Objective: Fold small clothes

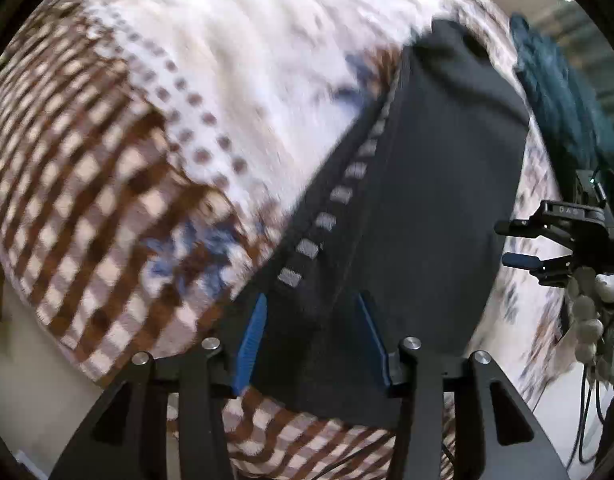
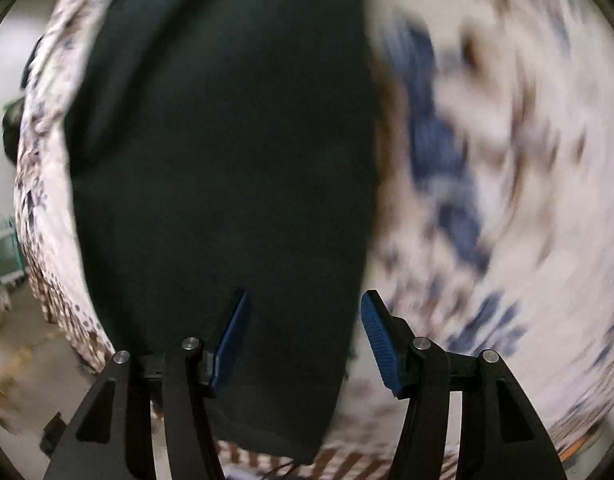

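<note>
A black folded garment (image 1: 427, 200) with a row of grey dashes along one edge lies on the patterned blanket (image 1: 227, 80). My left gripper (image 1: 313, 344) hovers over its near end, open; the blue pads stand apart on either side of the cloth without pinching it. My right gripper (image 1: 507, 242) shows at the right edge of the left wrist view, open, just beside the black garment. In the blurred right wrist view, the right gripper (image 2: 305, 340) is open above a large dark green garment (image 2: 227, 160) spread on the blanket (image 2: 507, 160); nothing is held.
A dark teal garment (image 1: 563, 92) lies at the blanket's far right edge. A string of white beads (image 1: 587, 320) and cables (image 1: 587, 400) hang near the right gripper. The blanket's edge drops to pale floor at lower left (image 1: 27, 360). A green cart (image 2: 3, 248) stands off to the left.
</note>
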